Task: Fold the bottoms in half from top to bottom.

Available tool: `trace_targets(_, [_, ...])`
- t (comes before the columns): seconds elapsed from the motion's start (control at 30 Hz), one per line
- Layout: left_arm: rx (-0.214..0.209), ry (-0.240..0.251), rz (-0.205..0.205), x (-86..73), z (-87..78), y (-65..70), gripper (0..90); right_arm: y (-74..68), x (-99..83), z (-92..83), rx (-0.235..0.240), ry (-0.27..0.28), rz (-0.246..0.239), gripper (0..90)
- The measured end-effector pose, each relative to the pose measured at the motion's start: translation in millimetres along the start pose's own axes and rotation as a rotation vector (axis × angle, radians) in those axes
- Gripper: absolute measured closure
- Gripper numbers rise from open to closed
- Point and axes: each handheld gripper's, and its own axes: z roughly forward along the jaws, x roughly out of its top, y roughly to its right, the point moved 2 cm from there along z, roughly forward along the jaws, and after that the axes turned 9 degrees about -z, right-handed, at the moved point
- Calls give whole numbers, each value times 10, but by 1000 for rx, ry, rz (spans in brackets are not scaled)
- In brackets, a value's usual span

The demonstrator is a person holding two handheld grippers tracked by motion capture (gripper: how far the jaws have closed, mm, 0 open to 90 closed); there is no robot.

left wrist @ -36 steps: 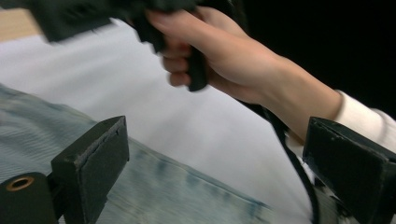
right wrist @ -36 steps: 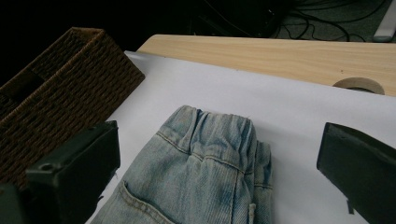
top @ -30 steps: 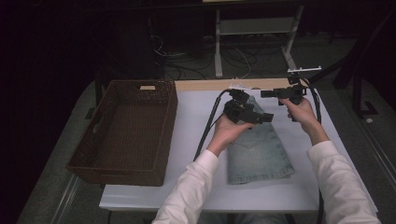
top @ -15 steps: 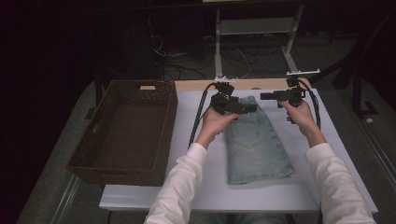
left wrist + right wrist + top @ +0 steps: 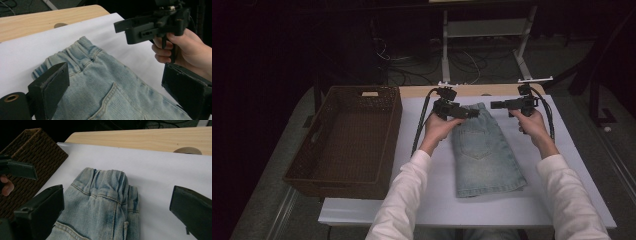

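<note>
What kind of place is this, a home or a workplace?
Probably a lab or recording workspace, not a home: a white-covered table holds folded denim shorts and a wicker basket, loose cables lie on the floor behind, and the surroundings are dark.

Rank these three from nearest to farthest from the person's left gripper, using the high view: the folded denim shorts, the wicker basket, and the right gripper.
1. Denim shorts: directly beside and under the left gripper, at its jaws.
2. Right gripper: just across the waistband, to the right.
3. Wicker basket: off to the left, at the table's edge.
</note>
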Motion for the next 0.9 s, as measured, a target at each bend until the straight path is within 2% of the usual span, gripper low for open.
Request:
trace_targets(0.1, [14,-11,0,-1,30,-42,73,19,-20,28,-8,-10,14,0])
trace_targets(0.3, [34,-12,-30,-18,82,-157,73,57,-52,72,-32,-35,38,0])
trace_targets(0.43, [52,-28,-42,-43,128,-238,73,69,-77,71,-85,-42,26,22])
trace_targets(0.7, [80,-35,-114,-148,209,-448,79,120,-185,112,-106,-91,47,25])
trace_targets(0.9, [97,-43,-161,-248,262,-572,86,126,-261,154,-132,-114,38,88])
